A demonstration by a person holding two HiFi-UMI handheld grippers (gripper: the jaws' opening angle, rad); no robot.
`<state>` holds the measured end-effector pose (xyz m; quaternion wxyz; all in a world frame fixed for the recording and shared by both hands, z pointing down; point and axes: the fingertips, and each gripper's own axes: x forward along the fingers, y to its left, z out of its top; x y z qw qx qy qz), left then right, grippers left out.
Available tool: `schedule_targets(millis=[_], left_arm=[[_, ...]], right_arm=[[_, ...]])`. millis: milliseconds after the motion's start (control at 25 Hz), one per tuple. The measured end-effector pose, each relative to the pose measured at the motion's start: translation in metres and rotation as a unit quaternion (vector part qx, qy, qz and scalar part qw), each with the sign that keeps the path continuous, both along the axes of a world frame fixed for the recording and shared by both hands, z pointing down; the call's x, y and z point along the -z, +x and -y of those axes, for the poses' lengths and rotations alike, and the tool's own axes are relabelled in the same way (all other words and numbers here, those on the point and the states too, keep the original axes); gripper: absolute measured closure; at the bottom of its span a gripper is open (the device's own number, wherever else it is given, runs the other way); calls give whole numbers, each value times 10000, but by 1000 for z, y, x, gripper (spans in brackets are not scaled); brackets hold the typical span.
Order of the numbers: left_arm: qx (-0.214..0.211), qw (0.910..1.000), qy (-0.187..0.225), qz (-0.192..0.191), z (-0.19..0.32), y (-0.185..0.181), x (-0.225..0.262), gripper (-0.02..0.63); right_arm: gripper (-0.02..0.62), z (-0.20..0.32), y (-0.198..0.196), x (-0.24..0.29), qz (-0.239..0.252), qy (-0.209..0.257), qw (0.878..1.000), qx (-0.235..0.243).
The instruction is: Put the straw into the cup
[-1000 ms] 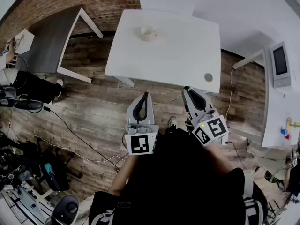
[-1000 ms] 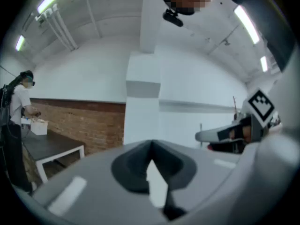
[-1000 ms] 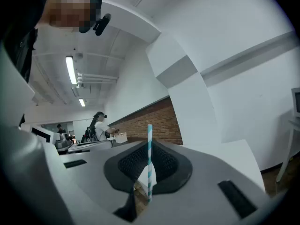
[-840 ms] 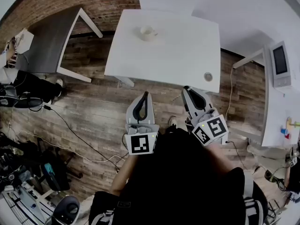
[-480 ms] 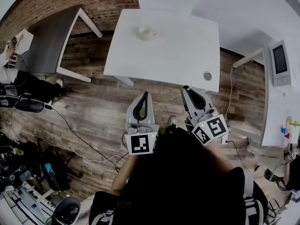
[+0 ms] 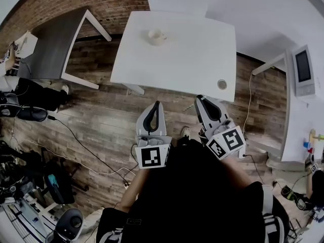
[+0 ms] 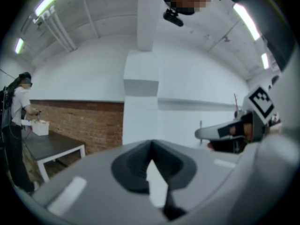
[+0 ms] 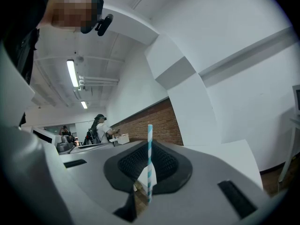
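Note:
A small white cup stands on the far side of the white table. Both grippers are held close to the person's body, over the wooden floor short of the table's near edge. In the right gripper view a teal-and-white striped straw stands upright between the jaws, and my right gripper is shut on it. My left gripper is shut with nothing in it. The straw does not show in the head view.
A small round object lies near the table's front right corner. A grey table stands to the left, a white desk with a screen to the right. Cables and gear lie on the floor at left. A person stands far off.
The head view has shifted slightly, so the table sits a little lower and to the left. The right gripper has edged slightly toward the body. Both stay shut.

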<state>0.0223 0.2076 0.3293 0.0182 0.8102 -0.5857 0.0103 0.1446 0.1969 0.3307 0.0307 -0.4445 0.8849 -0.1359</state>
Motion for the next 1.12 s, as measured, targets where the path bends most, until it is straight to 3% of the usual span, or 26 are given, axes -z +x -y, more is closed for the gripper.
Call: schedule_targets(millis=[400, 560, 800, 1120], left_arm=[[366, 9988, -165, 275, -4, 12, -10, 603], [484, 9981, -302, 250, 6, -2, -18, 603], [478, 9987, -158, 67, 50, -30, -18, 603], [230, 9995, -193, -124, 119, -84, -22, 603]], right_arm=[[574, 14, 14, -4, 75, -17, 9991, 407], [574, 29, 3, -7, 68, -71, 9990, 443], [574, 66, -19, -10, -15, -45, 9994, 329], [574, 128, -73, -12, -166, -52, 9997, 167]])
